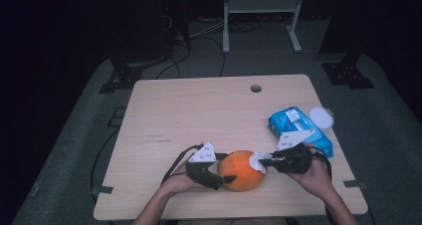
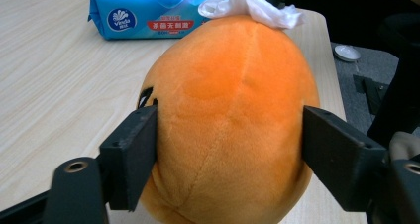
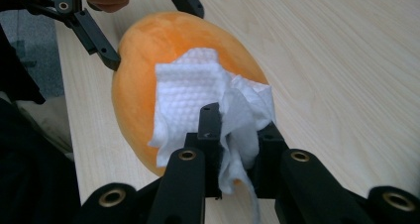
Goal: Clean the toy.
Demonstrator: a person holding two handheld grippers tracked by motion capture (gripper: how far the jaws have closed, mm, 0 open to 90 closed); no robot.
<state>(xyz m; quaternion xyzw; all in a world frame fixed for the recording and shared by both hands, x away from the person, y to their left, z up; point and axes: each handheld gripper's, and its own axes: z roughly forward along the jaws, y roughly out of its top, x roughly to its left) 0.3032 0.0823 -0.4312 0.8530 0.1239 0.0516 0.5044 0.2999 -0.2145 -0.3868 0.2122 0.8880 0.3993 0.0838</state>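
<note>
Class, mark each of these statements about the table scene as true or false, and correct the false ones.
1. The right gripper pinches a white wipe against the orange plush toy. True.
2. The left gripper has its jaws on either side of the toy. True.
3. The blue wipes pack lies at the table's left edge. False: it lies near the right edge.
4. The toy hangs in the air. False: it rests on the table.

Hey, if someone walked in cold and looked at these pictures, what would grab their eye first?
The orange plush toy at the table's near edge, with the left gripper clamped around its sides. Next, the white wipe the right gripper presses against it, and the blue wipes pack lying behind on the right.
</note>
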